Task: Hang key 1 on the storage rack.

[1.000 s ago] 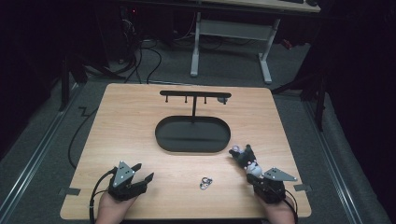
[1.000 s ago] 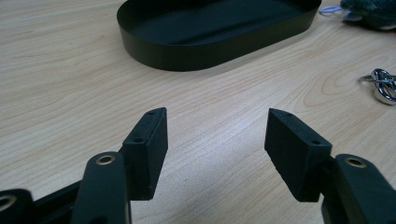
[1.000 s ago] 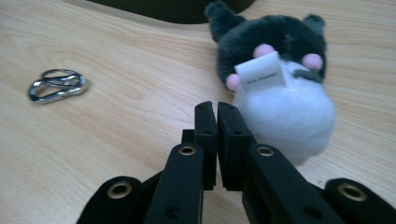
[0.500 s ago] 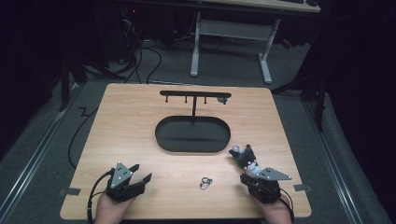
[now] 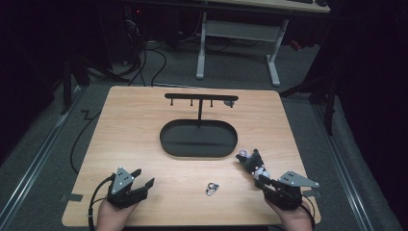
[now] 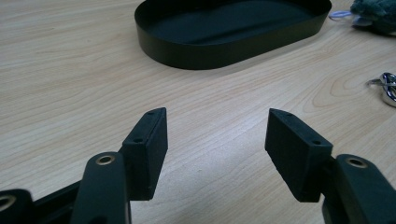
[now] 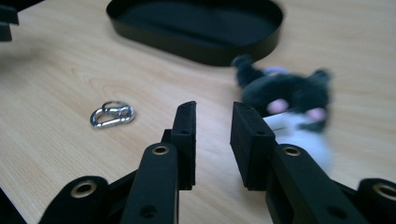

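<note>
A small black and white plush toy [image 5: 251, 161] with pink spots lies on the wooden table [image 5: 144, 125], just right of a black oval tray [image 5: 198, 139]. My right gripper [image 5: 262, 182] points at the toy from the near right. Its jaws stand a little apart with nothing between them [image 7: 212, 109], and the toy [image 7: 289, 100] lies just beyond the right jaw. A silver key clip [image 5: 211, 188] rests near the front edge, between both hands. My left gripper [image 5: 144, 176] sits at the front left, wide open and empty [image 6: 217, 121].
A black T-shaped stand with small hooks [image 5: 199, 98] rises from the tray's far rim. The tray [image 6: 233, 28] looks empty inside. The clip [image 7: 112, 115] lies left of my right jaws. A cable [image 5: 79, 139] trails off the table's left edge.
My right gripper shifted a little left, then drew back to the right, away from the toy. The toy, the clip and the left gripper stayed where they were.
</note>
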### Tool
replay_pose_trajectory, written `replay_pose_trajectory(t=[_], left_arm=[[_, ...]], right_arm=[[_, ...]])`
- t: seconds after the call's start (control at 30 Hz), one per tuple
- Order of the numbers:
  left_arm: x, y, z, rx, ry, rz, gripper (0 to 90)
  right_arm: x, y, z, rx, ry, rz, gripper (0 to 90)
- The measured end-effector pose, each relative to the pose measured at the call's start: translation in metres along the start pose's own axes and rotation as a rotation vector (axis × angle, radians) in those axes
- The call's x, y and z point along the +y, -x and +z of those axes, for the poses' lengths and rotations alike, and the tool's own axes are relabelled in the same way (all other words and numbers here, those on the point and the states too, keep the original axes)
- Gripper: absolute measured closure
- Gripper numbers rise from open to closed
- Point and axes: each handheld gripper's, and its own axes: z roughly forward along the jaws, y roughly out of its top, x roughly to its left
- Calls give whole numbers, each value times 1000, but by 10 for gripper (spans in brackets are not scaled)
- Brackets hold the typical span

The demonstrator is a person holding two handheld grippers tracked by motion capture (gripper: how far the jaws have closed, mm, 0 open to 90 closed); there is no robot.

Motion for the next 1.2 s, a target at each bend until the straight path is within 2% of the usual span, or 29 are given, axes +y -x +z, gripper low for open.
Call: replay_pose_trajectory(t=[0.13,0.23,0.3,0.33,0.4,0.43,0.47,0.57,0.63,0.73,0.83,0.9,1.17,1.2], left_arm=[[1,-4,-2,0,11,-7,395],[6,-8,-4,-3,14,-10,391],[13,-10,-4,-28,5,-26,389],[14,-10,-4,-32,1,-23,383],[17,-10,-4,-27,-15,21,382],[16,-10,-5,-23,-20,44,380],[14,-10,-5,-20,-19,47,376],[0,-14,-4,-20,-4,27,364],[-6,-16,-2,-34,-31,27,361],[-8,-15,-6,-35,-30,58,350],[-7,-17,-8,-39,-13,52,347],[-6,-18,-9,-41,-5,49,340],[-6,-15,-9,-62,-3,62,335],[-6,-14,-9,-65,-4,66,332]], right_arm=[[2,9,-15,-52,-42,0,656],[-4,17,-13,-96,-111,5,612],[-9,22,-10,-109,-154,28,576],[-11,24,-9,-119,-174,37,545],[-12,27,-6,-129,-194,52,505],[-13,28,-4,-133,-202,57,469],[-12,30,-2,-134,-220,66,427],[-10,33,3,-133,-261,91,358],[-8,33,6,-139,-298,91,329],[-5,33,10,-146,-328,82,301],[-2,31,13,-147,-369,85,284],[0,30,16,-155,-389,64,270],[10,31,15,-163,-415,92,238],[12,32,15,-157,-432,97,222]])
